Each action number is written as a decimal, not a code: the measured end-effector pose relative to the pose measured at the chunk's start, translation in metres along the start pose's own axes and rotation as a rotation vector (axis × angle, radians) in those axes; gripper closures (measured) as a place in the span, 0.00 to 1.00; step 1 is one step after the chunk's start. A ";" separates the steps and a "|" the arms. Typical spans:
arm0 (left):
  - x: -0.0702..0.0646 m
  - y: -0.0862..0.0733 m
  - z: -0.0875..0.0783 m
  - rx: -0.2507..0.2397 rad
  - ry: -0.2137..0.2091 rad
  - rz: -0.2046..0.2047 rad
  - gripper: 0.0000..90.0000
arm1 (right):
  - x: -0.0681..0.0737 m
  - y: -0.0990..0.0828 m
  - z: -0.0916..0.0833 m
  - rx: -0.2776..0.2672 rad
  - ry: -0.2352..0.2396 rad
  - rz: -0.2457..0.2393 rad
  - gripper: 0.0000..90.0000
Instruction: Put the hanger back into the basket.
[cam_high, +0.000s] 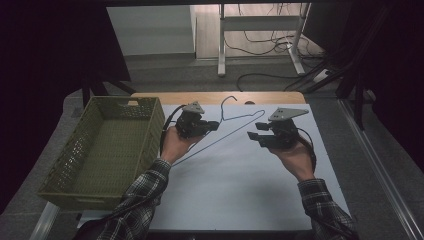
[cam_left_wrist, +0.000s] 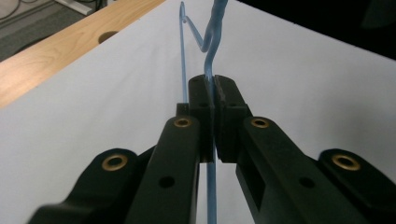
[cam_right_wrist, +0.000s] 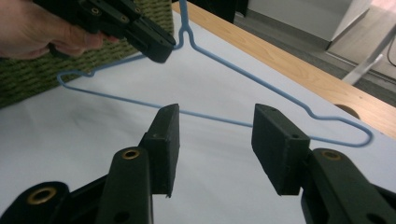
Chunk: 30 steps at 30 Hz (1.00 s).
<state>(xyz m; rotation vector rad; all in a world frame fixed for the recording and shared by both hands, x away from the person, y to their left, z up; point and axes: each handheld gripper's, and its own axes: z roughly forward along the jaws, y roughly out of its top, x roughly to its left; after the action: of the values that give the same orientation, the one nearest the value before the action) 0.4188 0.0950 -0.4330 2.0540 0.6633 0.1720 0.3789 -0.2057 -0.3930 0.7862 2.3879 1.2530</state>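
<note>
- Landmark: white tabletop sheet (cam_high: 240, 170). All positions given rel. to it.
- Wire hanger (cam_high: 235, 122), light blue, sits over the far-centre part of the sheet. Hook end points toward the sheet's far edge, near the bare wood strip (cam_high: 210, 97) beyond it.
- Hanger looks raised off the sheet at the held end; whether the far shoulder touches the sheet is hard to tell from the high view.
- Left gripper (cam_high: 212, 125): over the sheet's far-left area, jaws fully closed w/ the hanger wire pinched between the pads. Left gripper view shows the wire running up through the pad seam, just below the twisted neck (cam_left_wrist: 212, 42).
- Right gripper (cam_high: 255, 132): over the sheet's far-right-of-centre area, jaws about half apart, nothing gripped. In the right gripper view the hanger's bottom bar (cam_right_wrist: 210, 116) passes behind the gap between the pads; pads don't press on it.
- Right gripper's fingers (cam_right_wrist: 280, 149) sit near the hanger but apart from it.
- Green basket (cam_high: 75, 150): off the sheet's left edge, just beside it, open side up. Approx. level w/ the left forearm.
- Person's plaid sleeves (cam_high: 145, 195) enter over the sheet's near edge, one per side.
</note>
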 end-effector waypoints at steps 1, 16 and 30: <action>-0.003 0.001 -0.002 0.003 0.001 -0.005 0.98 | 0.001 0.001 0.001 -0.005 0.006 0.003 0.58; -0.039 -0.011 -0.027 -0.009 -0.058 -0.094 0.97 | 0.030 0.009 0.013 -0.058 0.067 0.002 0.69; -0.077 -0.029 -0.025 0.035 -0.098 -0.108 0.97 | 0.065 0.019 0.030 -0.087 0.168 0.043 0.93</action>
<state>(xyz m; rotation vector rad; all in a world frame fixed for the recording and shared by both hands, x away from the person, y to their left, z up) 0.3332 0.0860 -0.4328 2.0402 0.7189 -0.0033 0.3488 -0.1381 -0.3965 0.7362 2.4380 1.4831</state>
